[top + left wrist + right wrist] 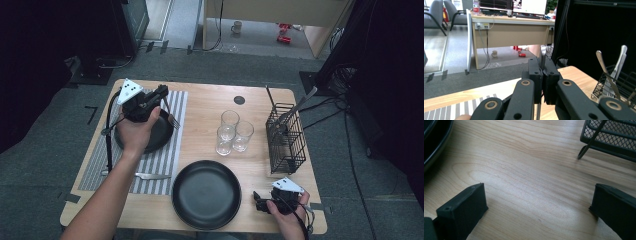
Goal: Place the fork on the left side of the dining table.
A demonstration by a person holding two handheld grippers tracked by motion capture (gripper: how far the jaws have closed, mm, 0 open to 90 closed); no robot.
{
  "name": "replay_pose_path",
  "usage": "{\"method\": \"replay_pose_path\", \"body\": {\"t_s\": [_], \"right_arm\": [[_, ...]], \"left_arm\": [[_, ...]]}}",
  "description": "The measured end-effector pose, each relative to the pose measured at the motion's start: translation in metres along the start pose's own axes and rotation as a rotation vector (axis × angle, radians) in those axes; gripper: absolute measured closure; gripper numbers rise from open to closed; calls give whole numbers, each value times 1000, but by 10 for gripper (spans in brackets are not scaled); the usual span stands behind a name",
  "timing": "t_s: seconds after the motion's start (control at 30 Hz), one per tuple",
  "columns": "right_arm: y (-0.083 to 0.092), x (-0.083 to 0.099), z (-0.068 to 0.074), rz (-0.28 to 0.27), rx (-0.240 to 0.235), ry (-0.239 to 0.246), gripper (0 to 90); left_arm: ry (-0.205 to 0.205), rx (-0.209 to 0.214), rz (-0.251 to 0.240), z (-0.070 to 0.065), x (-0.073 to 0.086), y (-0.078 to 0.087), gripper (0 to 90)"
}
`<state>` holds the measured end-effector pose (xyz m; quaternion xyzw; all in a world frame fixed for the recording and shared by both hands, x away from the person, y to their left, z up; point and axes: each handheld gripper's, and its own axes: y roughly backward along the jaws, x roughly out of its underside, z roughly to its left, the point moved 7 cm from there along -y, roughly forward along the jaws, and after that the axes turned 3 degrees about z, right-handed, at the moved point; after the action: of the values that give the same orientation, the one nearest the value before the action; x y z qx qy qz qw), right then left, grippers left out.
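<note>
Fork (171, 118) hangs clamped in the closed left tongs (161, 95) above the small black plate (160, 137) on the striped placemat (167, 160); right tongs (536, 205) rest wide open and empty on the tabletop (205, 100).

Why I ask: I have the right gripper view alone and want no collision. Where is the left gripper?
Observer: On the table's left side, the left gripper hangs over a small black plate that lies on a striped placemat.
Operator: Is it holding anything?
Observer: Yes, it is shut on a fork, which slants down toward that plate.
Operator: What stands between it and my gripper?
Observer: Three glasses stand close together mid-table, left of the wire caddy.
</note>
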<state>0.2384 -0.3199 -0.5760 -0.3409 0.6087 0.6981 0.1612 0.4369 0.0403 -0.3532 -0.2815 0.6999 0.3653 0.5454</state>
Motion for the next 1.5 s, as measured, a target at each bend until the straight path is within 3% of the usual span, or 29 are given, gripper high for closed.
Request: {"method": "replay_pose_path", "body": {"t_s": [0.23, 0.43, 0.6, 0.7, 0.97, 1.13, 1.5], "right_arm": [[0, 0, 0, 0, 0, -1, 0], [0, 0, 0, 0, 3, -5, 0], [0, 0, 0, 0, 9, -10, 0], [-1, 0, 0, 0, 9, -10, 0], [0, 0, 0, 0, 9, -10, 0], [0, 0, 0, 0, 9, -11, 0], [0, 0, 0, 0, 9, -11, 0]], "left_arm": [[2, -15, -10, 5, -2, -7, 886], [-28, -46, -35, 8, -5, -19, 886], [4, -25, -22, 12, -5, -31, 885], [46, -16, -5, 17, -2, -38, 885], [66, -74, 4, 36, 4, -54, 885], [50, -106, 2, 44, 4, -65, 884], [54, -133, 15, 58, 7, -93, 884]]}}
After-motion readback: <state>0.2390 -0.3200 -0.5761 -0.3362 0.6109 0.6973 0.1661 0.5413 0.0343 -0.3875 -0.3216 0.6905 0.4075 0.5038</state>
